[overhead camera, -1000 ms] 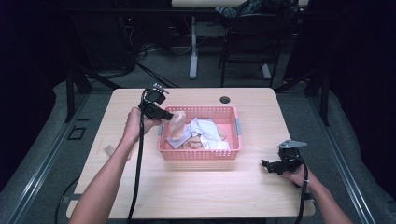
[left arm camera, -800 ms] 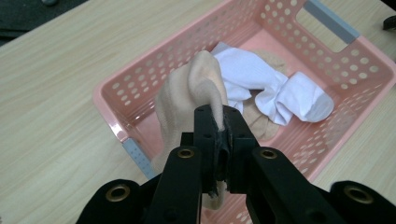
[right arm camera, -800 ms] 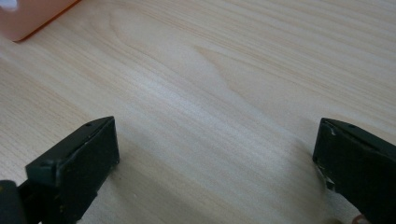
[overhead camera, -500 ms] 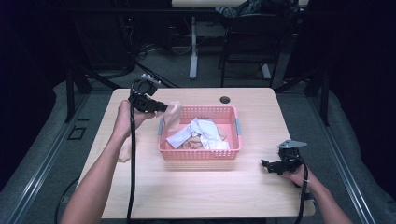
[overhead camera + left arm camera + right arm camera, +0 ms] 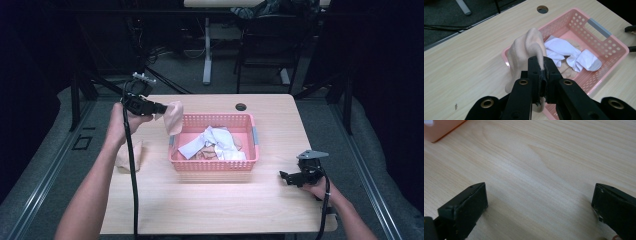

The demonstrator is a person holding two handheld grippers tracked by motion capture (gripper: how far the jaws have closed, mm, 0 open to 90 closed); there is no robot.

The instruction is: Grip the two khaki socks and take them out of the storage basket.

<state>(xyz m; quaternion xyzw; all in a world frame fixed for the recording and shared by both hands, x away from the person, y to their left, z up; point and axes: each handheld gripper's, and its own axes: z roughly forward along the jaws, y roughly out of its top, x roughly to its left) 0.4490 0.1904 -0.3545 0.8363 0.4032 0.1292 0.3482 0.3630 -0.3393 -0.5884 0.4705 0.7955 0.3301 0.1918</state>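
My left gripper (image 5: 162, 108) (image 5: 542, 68) is shut on a beige sock (image 5: 173, 116) (image 5: 525, 52) that hangs from its jaws above the left end of the pink basket (image 5: 250, 125) (image 5: 610, 43). Inside the basket lie white socks (image 5: 212, 140) (image 5: 571, 53) and more beige ones (image 5: 567, 70). Another beige sock (image 5: 129, 155) lies on the table to the left of the basket, beside my left forearm. My right gripper (image 5: 285, 176) (image 5: 539, 207) rests low on the table at the right of the basket, jaws wide open with only bare wood between them.
The wooden table (image 5: 210, 205) has a round cable hole (image 5: 241, 107) (image 5: 542, 9) behind the basket. A corner of the basket (image 5: 439, 128) shows at the upper left of the right gripper view. Black cables trail from both grippers. Dark floor and chair legs lie beyond the table.
My left gripper has lifted the beige sock up out of the basket's left end and carried it leftward and higher. The right gripper has stayed still.
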